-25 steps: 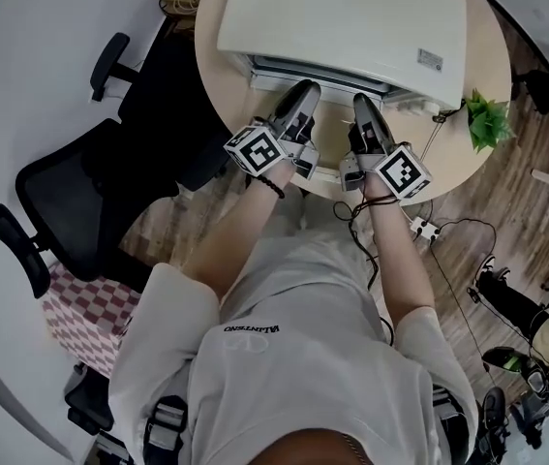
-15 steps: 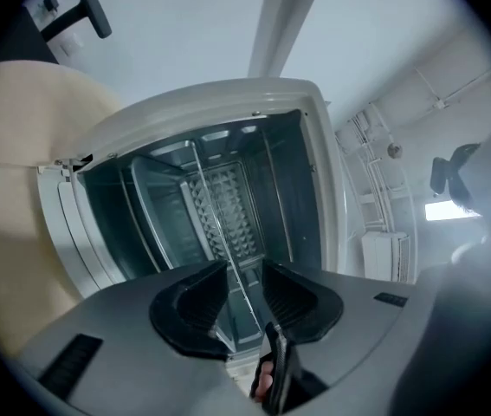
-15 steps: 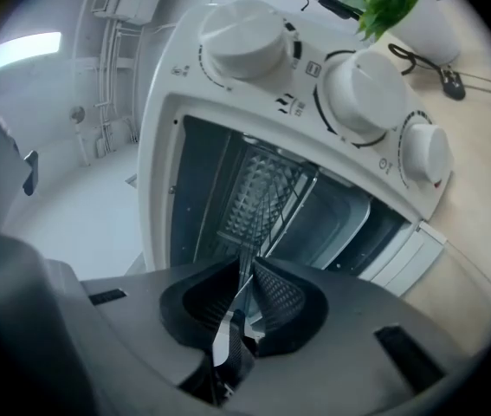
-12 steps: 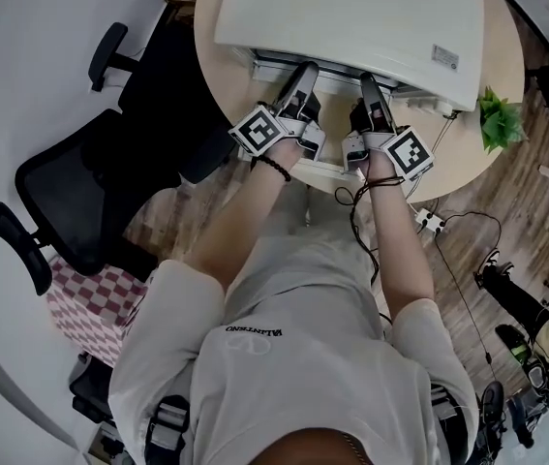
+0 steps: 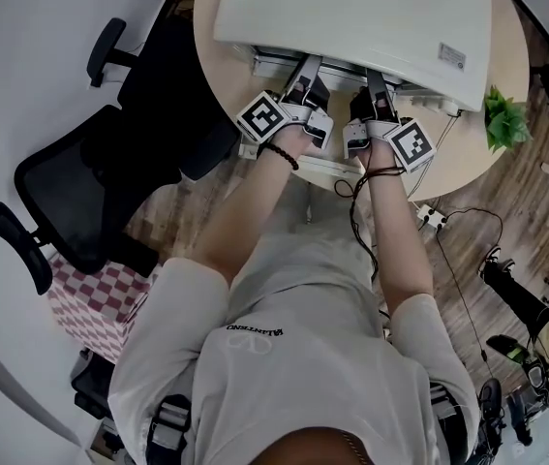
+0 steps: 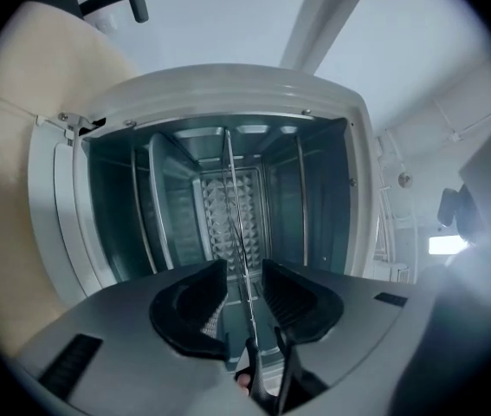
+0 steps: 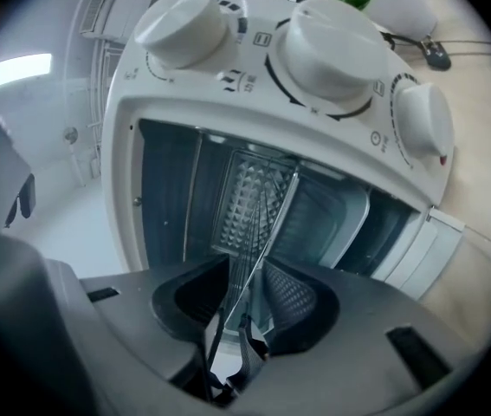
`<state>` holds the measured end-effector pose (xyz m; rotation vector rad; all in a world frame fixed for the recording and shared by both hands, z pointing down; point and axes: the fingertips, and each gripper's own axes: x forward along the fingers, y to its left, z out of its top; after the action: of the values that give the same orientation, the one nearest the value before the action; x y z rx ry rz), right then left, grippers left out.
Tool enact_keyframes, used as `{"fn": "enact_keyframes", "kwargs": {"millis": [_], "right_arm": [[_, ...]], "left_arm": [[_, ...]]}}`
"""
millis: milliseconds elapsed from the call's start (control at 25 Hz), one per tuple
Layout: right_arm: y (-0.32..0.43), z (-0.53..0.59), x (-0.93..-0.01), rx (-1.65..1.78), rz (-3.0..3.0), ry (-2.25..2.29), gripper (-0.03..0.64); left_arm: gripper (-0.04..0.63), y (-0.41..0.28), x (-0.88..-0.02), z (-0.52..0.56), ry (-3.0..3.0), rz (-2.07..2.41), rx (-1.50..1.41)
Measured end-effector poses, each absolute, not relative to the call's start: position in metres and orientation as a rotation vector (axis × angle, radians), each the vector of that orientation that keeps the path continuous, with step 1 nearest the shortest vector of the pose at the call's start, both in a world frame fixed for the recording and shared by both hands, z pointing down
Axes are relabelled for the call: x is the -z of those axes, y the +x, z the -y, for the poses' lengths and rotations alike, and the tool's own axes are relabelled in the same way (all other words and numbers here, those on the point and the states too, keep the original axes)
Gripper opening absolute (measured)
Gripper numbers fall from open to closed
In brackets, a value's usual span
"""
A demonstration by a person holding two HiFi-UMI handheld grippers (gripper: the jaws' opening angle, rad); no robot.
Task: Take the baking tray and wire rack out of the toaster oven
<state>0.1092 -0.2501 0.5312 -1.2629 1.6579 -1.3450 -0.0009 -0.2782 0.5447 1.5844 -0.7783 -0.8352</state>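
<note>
From overhead I see only the left gripper and right gripper reaching into the toaster oven. Their own views tell more: the wire rack runs edge-on between the left jaws, and the baking tray has its rim between the right. Both pairs have just been opening, part-spread, clamping neither.

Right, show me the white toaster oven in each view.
Head view: the white toaster oven lies top centre, seen from above.
Left gripper view: its open cavity fills the middle.
Right gripper view: centre, three white knobs above the cavity.
Shared landmark: the pale round wooden table beneath it.
</note>
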Motion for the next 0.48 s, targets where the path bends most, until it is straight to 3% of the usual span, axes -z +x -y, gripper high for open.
{"fn": "enact_keyframes", "kwargs": {"millis": [480], "right_arm": [[0.118, 0.266, -0.543, 1.337, -1.575, -1.274, 0.109]], "left_arm": [[0.104, 0.000, -0.547, 0.296, 1.515, 0.740, 0.914]]}}
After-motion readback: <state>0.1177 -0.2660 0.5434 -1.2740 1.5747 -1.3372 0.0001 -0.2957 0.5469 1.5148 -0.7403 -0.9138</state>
